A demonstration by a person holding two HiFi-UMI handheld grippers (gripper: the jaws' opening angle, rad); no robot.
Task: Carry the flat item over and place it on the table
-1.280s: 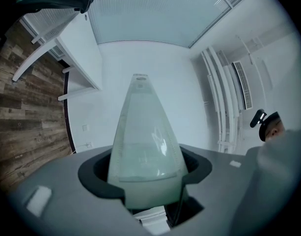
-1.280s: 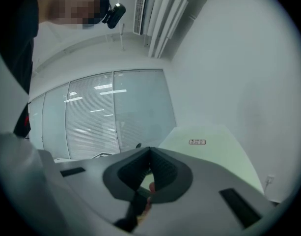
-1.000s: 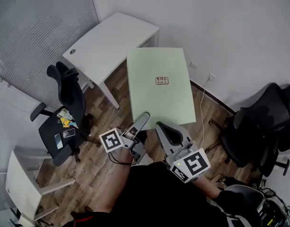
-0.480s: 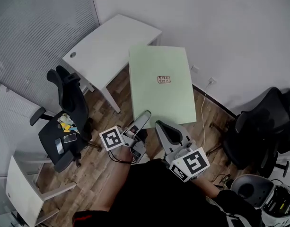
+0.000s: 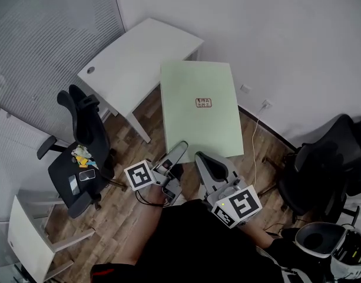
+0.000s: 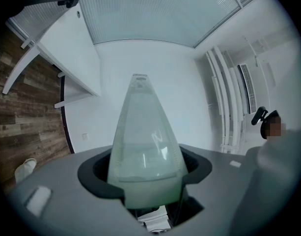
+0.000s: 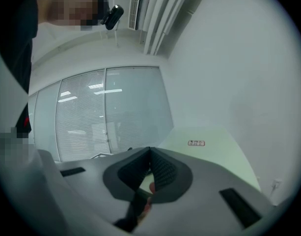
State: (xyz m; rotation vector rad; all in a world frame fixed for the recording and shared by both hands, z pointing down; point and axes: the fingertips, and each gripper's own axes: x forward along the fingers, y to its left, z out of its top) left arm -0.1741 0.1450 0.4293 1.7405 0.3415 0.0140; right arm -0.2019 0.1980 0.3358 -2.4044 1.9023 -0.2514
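A pale green flat rectangular board (image 5: 198, 108) with a small red-printed label hung over the wood-plank floor (image 5: 127, 193) in the middle of the head view, not yet on the white rectangular worktop (image 5: 133, 58) at upper left. One far corner sat just beside the worktop's lower-right edge. The left hand-held gripper (image 5: 179, 147) was clamped on the board's near edge, and its own view showed the green slab filling the gap between the jaws. The right hand-held gripper (image 5: 205, 160) gripped the same edge a little further right, its jaws drawn almost together.

Both grips sat on one short edge, so the whole length stuck out unsupported. It could probably sag, twist or slide out of the narrower right pinch. The far corner could catch the worktop's rim or the white wall if swung across too low. The black office chair (image 5: 83, 134) at left crowded the path beside the worktop.
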